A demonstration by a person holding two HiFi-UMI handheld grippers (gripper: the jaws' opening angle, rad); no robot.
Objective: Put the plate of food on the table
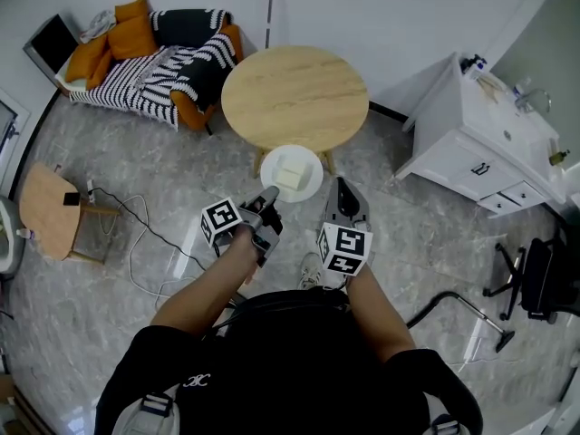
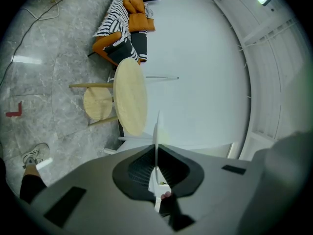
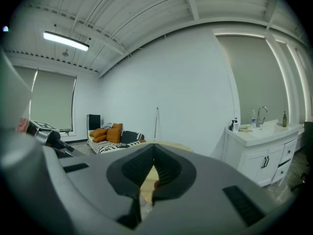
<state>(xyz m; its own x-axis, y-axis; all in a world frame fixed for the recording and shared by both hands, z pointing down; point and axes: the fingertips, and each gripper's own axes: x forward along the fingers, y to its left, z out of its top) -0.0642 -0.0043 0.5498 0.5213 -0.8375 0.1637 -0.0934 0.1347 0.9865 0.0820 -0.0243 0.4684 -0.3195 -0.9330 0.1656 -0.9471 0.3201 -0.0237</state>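
A white plate point(image 1: 291, 172) with a pale block of food point(image 1: 290, 174) hangs over the floor, just in front of the round wooden table point(image 1: 294, 96). My left gripper point(image 1: 269, 196) is shut on the plate's near rim. In the left gripper view the plate point(image 2: 156, 131) shows edge-on between the pads, with the table point(image 2: 130, 98) beyond it. My right gripper point(image 1: 341, 190) hovers to the right of the plate, shut and holding nothing. The right gripper view shows its pads point(image 3: 166, 168) meeting, with the tabletop point(image 3: 170, 144) just past them.
A sofa point(image 1: 154, 57) with a striped blanket and orange cushions stands at the back left. A white sink cabinet point(image 1: 480, 143) lines the right wall. A small wooden stool point(image 1: 54, 211) and cables point(image 1: 136, 243) lie on the left, and an office chair point(image 1: 535, 279) at far right.
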